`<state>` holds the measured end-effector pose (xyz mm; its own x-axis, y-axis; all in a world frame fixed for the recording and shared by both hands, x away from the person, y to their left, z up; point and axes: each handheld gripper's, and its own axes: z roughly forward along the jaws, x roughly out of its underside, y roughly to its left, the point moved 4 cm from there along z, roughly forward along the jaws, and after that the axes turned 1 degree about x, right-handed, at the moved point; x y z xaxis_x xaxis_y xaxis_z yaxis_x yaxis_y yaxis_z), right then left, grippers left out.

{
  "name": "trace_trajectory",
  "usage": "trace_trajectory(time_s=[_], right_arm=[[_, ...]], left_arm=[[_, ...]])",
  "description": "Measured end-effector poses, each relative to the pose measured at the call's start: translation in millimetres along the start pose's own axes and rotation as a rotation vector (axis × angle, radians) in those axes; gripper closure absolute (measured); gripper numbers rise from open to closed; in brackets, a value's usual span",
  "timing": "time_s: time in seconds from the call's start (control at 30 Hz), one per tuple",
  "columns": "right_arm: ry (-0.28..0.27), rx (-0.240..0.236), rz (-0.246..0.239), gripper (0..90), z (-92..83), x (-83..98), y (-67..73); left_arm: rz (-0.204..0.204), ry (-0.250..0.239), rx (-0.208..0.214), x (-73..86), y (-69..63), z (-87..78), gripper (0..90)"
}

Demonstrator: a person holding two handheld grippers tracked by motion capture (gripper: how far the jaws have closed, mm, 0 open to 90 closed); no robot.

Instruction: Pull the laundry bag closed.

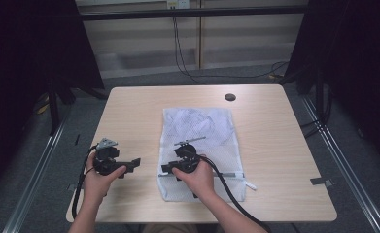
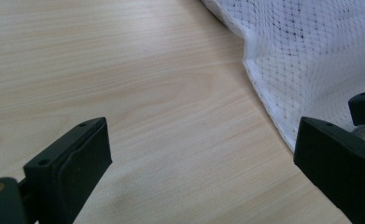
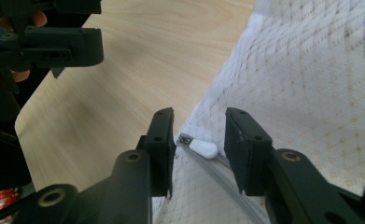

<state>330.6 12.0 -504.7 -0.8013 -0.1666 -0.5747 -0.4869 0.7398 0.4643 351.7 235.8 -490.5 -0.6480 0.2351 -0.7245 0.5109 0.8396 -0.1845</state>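
Note:
A white mesh laundry bag (image 1: 202, 128) lies flat in the middle of the wooden table (image 1: 275, 145), with a zip line (image 1: 226, 174) across its near end. My right gripper (image 1: 165, 169) rests at the bag's left edge and points left. In the right gripper view its jaws (image 3: 199, 128) stand narrow on either side of the white zip pull (image 3: 203, 148), and the pads do not touch it. My left gripper (image 1: 135, 164) sits on bare wood left of the bag, open wide (image 2: 203, 140) with nothing between its fingers. The bag's edge (image 2: 264, 93) lies just beyond its right jaw.
A dark round hole (image 1: 230, 97) sits near the table's far edge. The right gripper's black cable (image 1: 229, 191) runs over the bag's near corner. Bare wood lies right of the bag. Black curtains and floor cables (image 1: 187, 68) surround the table.

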Motion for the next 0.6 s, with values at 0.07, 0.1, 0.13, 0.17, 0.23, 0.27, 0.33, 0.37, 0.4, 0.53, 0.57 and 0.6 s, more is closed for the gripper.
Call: trace_trajectory(time_s=[0.07,0.1,0.13,0.17,0.23,0.27,0.33,0.37,0.4,0.53,0.57,0.6], right_arm=[[0.01,0.004,0.01,65.7,0.4,0.8,0.1],[0.008,0.007,0.005,65.8,1.7,1.2,-0.5],[0.012,0.006,0.012,66.3,2.9,2.0,-0.4],[0.01,0.008,0.01,66.7,3.9,2.6,-0.6],[0.013,0.01,0.015,67.0,4.5,3.5,-0.7],[0.017,0.008,0.022,67.0,5.3,4.2,-0.6],[0.022,0.013,0.018,66.9,8.1,6.3,-2.0],[0.022,0.013,0.018,66.9,8.1,6.3,-2.0],[0.037,0.02,0.028,66.8,8.6,7.7,-2.0],[0.049,0.015,0.03,66.7,13.0,10.7,-1.9],[0.054,0.015,0.034,66.7,13.3,11.2,-1.8],[0.052,0.005,0.041,66.7,14.5,11.5,-1.1]], left_arm=[[0.0,0.0,-0.001,0.0,-0.2,0.2,3.7],[-0.001,0.0,-0.001,0.1,-0.3,0.3,3.7],[-0.001,0.001,-0.001,0.1,-0.2,0.3,3.7],[-0.002,0.0,-0.001,0.0,-0.5,0.0,3.7],[0.001,0.001,0.002,-0.1,-0.2,-0.3,3.7],[-0.002,-0.003,-0.001,-0.2,-0.3,-0.2,3.7],[-0.003,-0.001,-0.003,-0.1,0.1,-0.4,3.8],[-0.003,-0.001,-0.003,-0.1,0.1,-0.4,3.8],[-0.003,-0.002,-0.004,0.0,0.2,-0.3,3.8],[-0.004,-0.001,-0.004,0.1,0.3,0.0,3.8],[-0.004,-0.001,-0.004,0.1,0.2,0.0,3.8],[-0.004,-0.001,-0.003,0.1,0.0,0.0,3.8]])
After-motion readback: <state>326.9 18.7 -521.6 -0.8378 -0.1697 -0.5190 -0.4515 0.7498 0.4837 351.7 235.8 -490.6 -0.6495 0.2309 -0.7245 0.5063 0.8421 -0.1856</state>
